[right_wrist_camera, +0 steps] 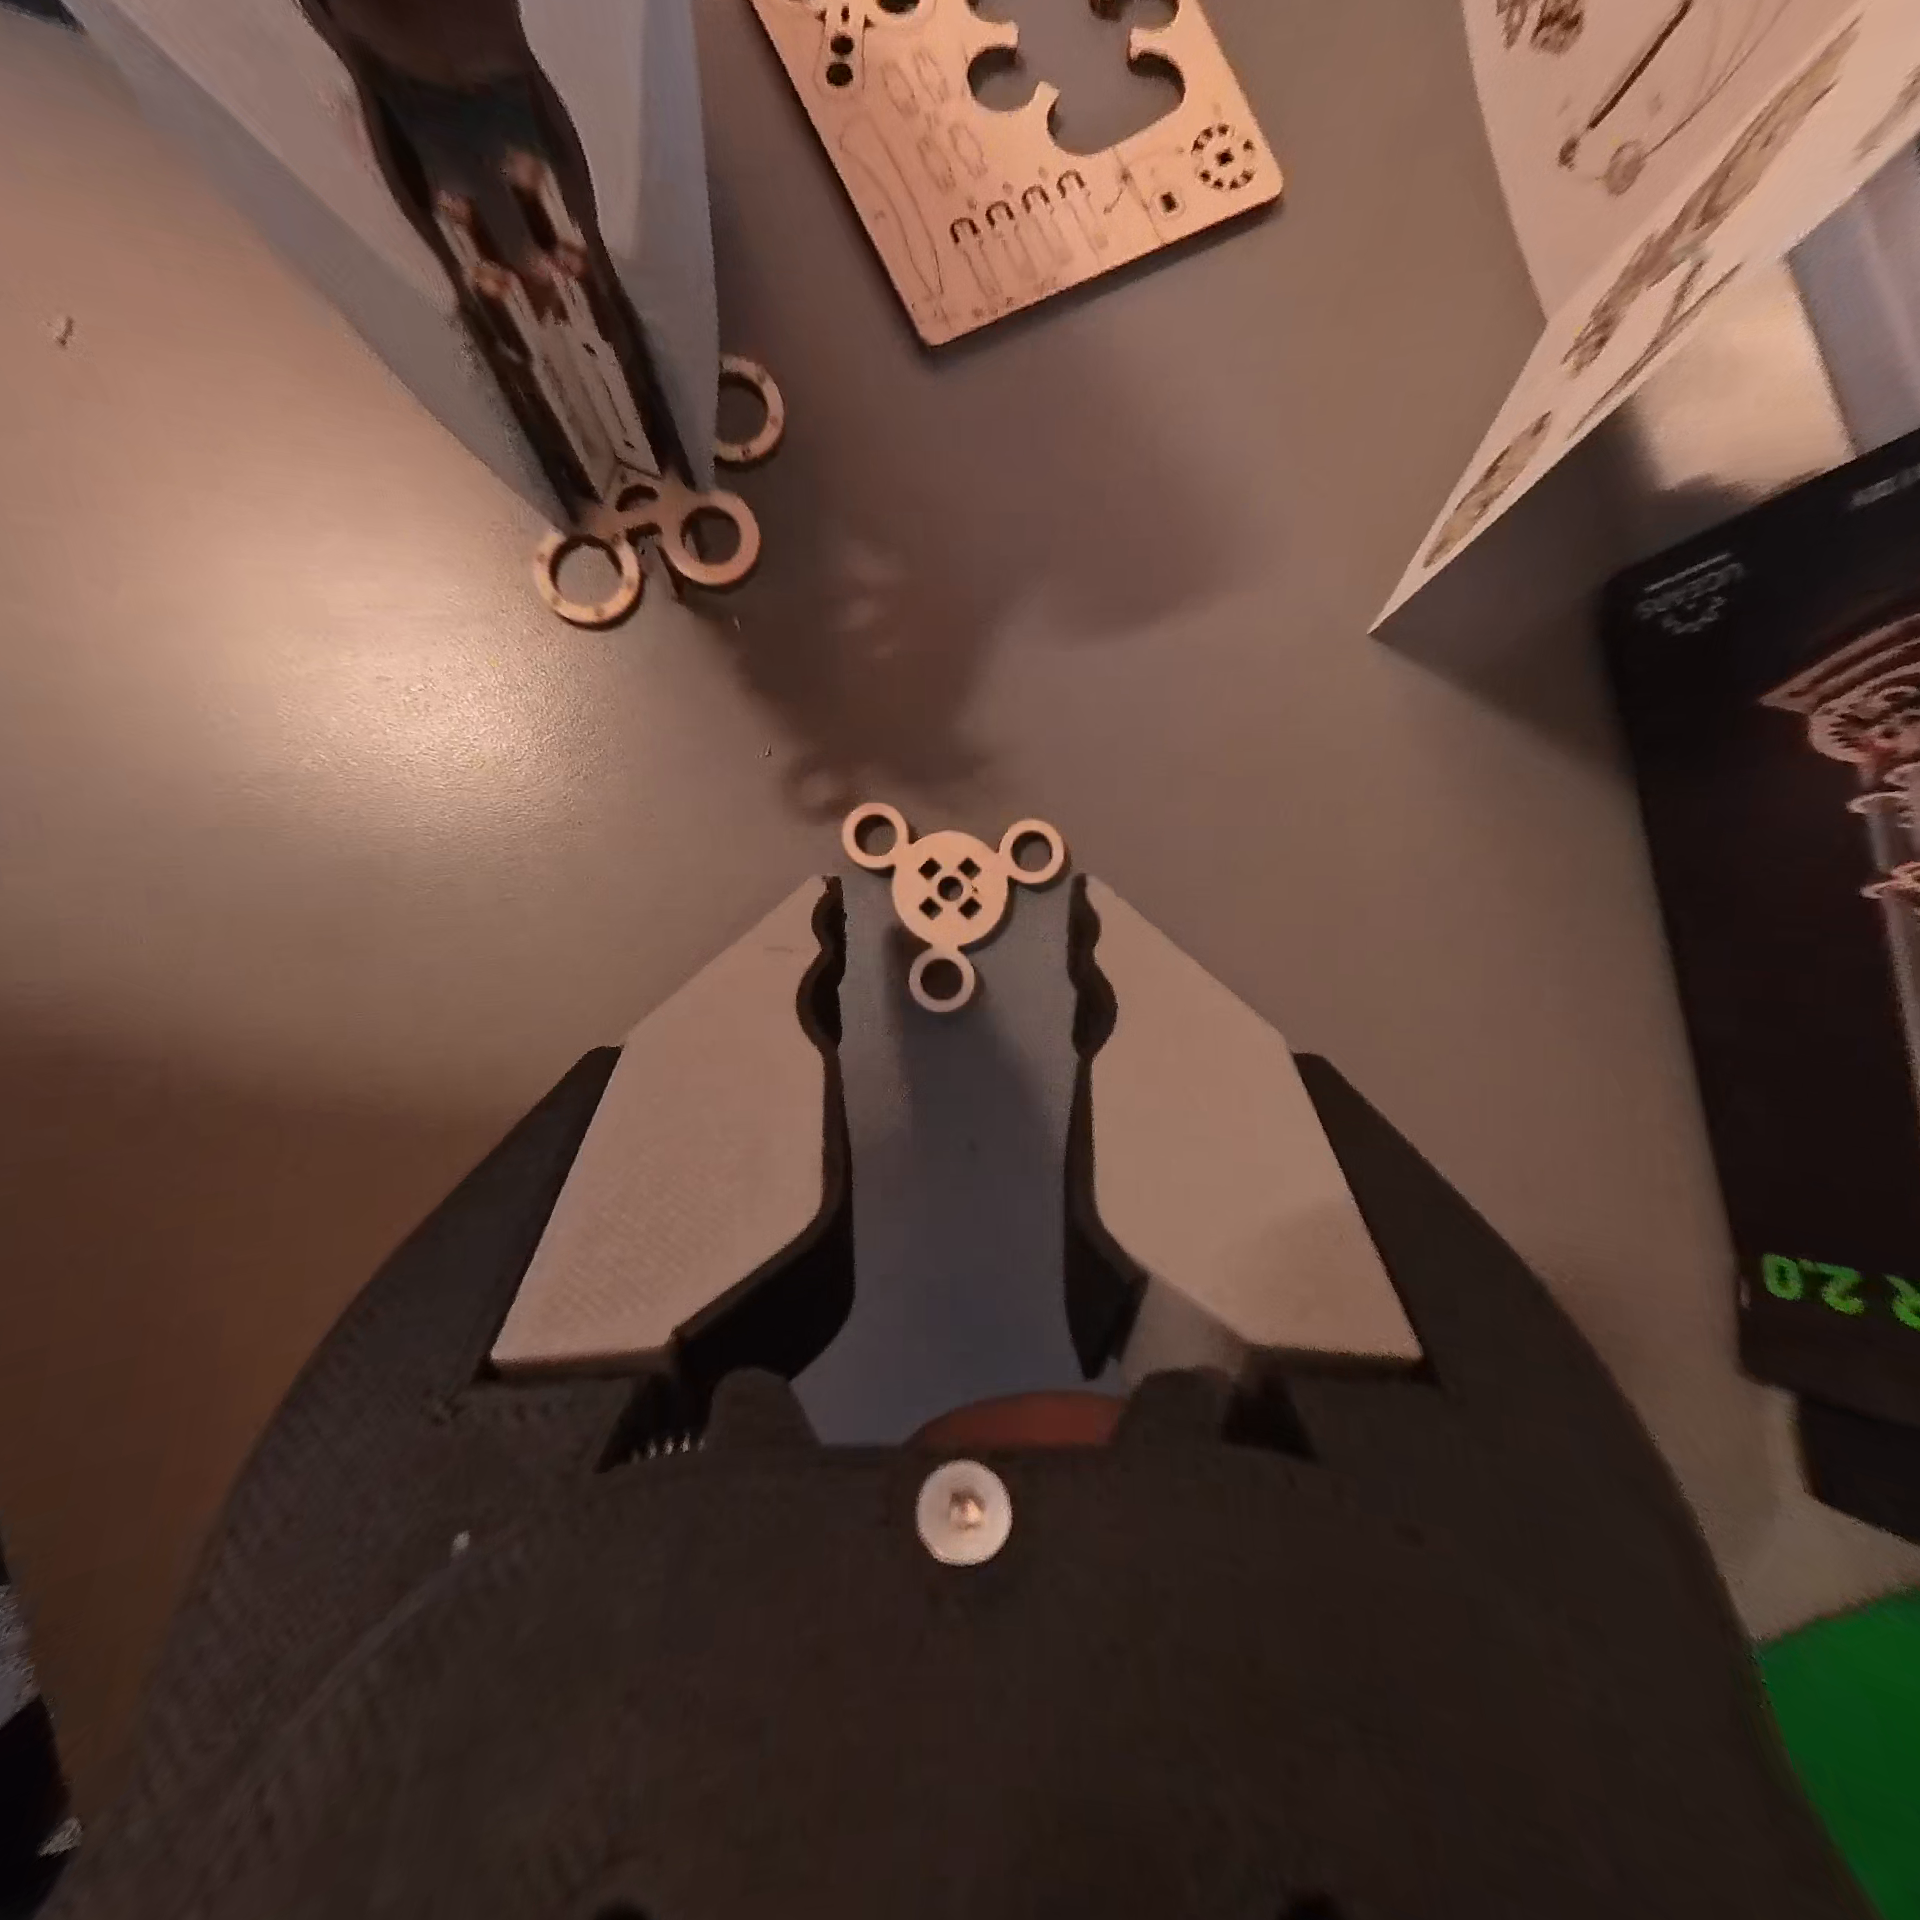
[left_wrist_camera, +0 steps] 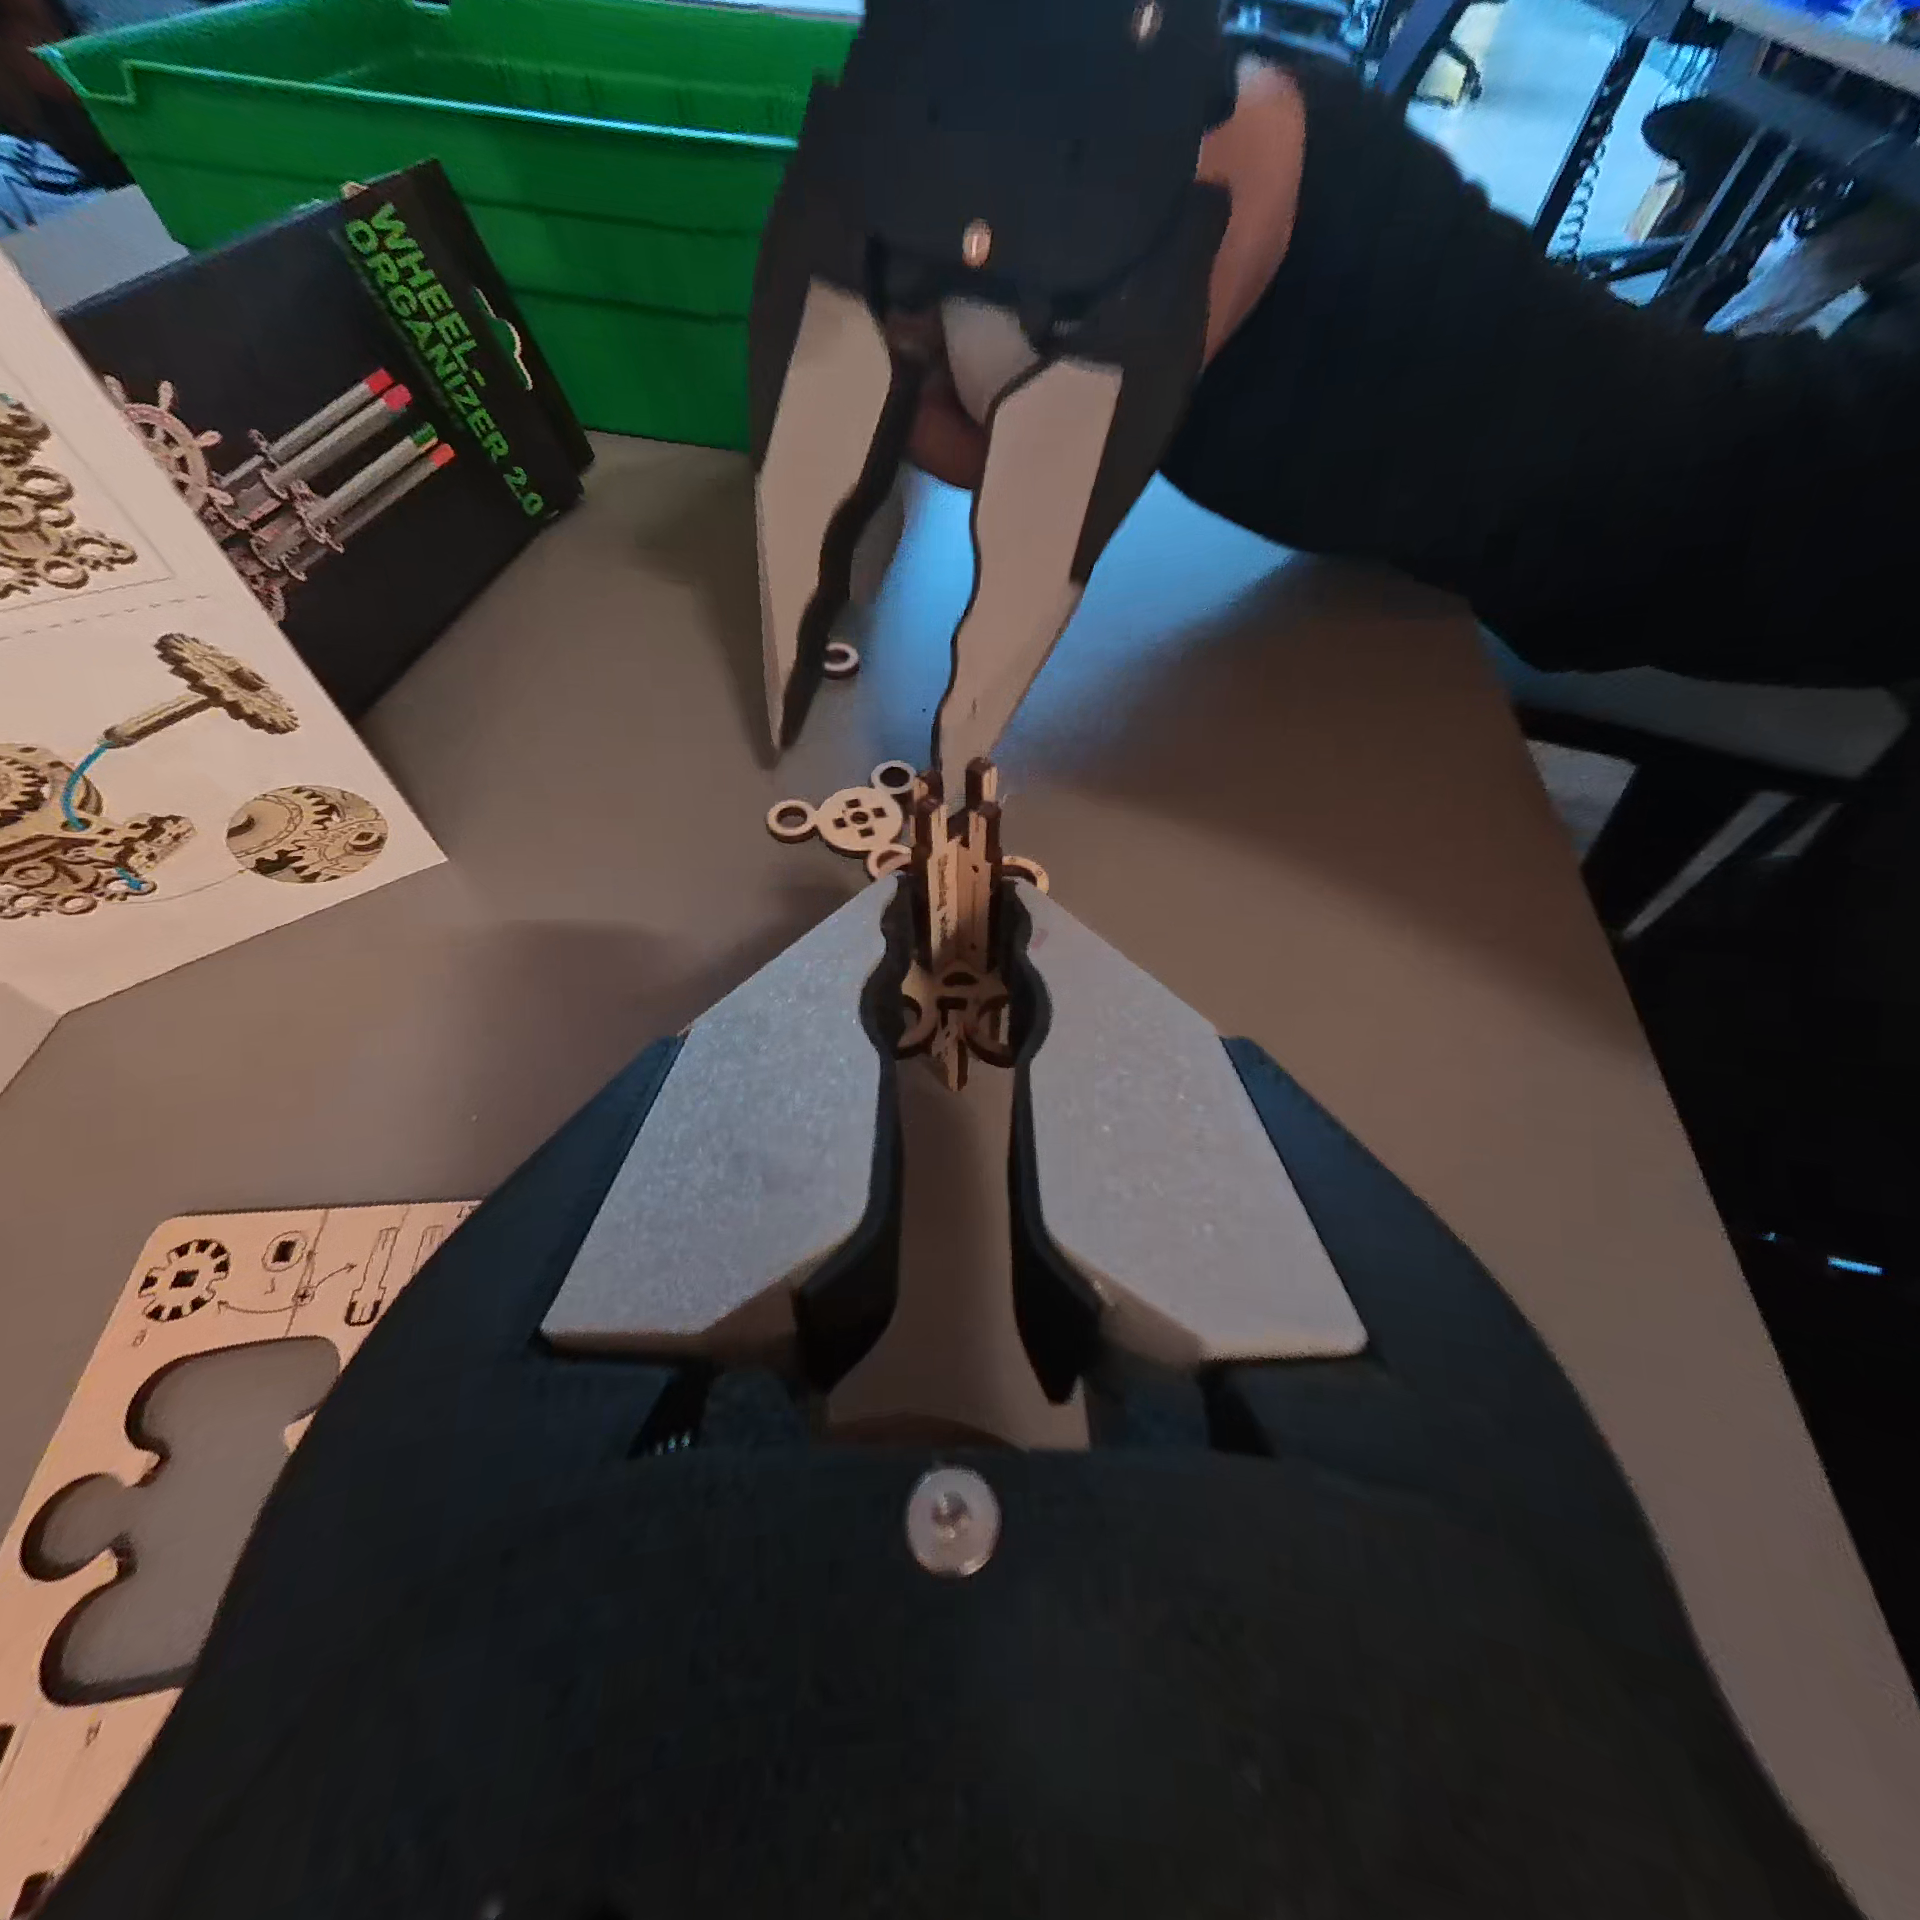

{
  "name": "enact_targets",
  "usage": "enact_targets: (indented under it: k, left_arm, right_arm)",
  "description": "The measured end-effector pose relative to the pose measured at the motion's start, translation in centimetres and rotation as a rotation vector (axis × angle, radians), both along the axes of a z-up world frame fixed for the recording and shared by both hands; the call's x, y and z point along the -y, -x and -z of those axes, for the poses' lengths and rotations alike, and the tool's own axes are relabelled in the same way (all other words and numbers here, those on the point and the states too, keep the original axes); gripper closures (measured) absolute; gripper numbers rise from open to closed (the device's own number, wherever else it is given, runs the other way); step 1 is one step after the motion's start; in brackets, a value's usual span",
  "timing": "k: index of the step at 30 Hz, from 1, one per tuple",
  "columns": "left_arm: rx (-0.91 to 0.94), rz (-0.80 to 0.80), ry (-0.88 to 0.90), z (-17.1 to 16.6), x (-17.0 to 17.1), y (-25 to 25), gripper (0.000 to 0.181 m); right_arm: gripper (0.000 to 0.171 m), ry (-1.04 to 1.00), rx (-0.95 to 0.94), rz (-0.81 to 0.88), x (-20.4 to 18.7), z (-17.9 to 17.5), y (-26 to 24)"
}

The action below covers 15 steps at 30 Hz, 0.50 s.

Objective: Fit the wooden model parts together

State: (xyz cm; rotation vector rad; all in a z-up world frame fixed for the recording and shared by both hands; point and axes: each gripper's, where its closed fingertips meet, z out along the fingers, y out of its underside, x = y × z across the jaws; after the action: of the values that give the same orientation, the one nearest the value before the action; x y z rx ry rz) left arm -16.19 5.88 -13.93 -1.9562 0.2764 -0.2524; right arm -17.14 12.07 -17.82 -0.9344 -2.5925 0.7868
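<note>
Now | left tool [left_wrist_camera: 954, 940] clamps wooden shaft assembly [left_wrist_camera: 956, 935] | right tool [right_wrist_camera: 954, 894] wide, straddling three-ring disc [right_wrist_camera: 951, 894]

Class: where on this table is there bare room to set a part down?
Bare tabletop left of the flat three-ring piece. Crowded along the far side: plywood sheet, booklet, box.

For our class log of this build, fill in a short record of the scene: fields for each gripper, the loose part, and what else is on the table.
left gripper: shut on wooden assembly, held upright
right gripper: open, above the disc, not gripping
disc: flat on table, three ring lugs, between the right fingertips
small ring: loose on table
parts sheet: flat, pieces punched out
also: box, instruction sheet, green bin
</note>
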Motion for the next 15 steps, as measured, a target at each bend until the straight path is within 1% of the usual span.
enact_targets:
  k: [2, 4, 5, 7, 8, 10, 15]
  left_arm:
    - [-0.008, -0.004, 0.001, 0.0, 0.0, 0.0, 0.169]
    - [-0.005, -0.009, 0.003, 0.1, -0.1, 0.1, 0.169]
    - [-0.001, -0.013, 0.004, 0.1, -0.1, 0.2, 0.169]
    - [0.011, -0.027, 0.010, 0.1, -0.2, 0.4, 0.168]
    - [0.017, -0.038, 0.013, 0.1, -0.2, 0.6, 0.169]
    - [0.025, -0.045, 0.016, 0.1, -0.3, 0.8, 0.169]
    - [0.018, -0.013, 0.012, 0.1, -0.1, 0.3, 0.169]
  right_arm:
    - [0.127, 0.009, -0.042, 0.004, 0.0, -1.0, 0.0]
    - [0.128, 0.076, -0.095, -0.033, 1.2, -2.5, -0.1]
    - [0.131, 0.128, -0.128, -0.077, 2.4, -3.4, -0.3]
    - [0.144, 0.225, -0.192, -0.138, 4.7, -5.0, -0.6]
    - [0.147, 0.256, -0.199, -0.148, 5.6, -5.4, -0.6]
    - [0.148, 0.287, -0.199, -0.149, 6.5, -5.7, -0.3]
    - [0.152, 0.338, -0.216, -0.147, 7.4, -5.8, 0.2]
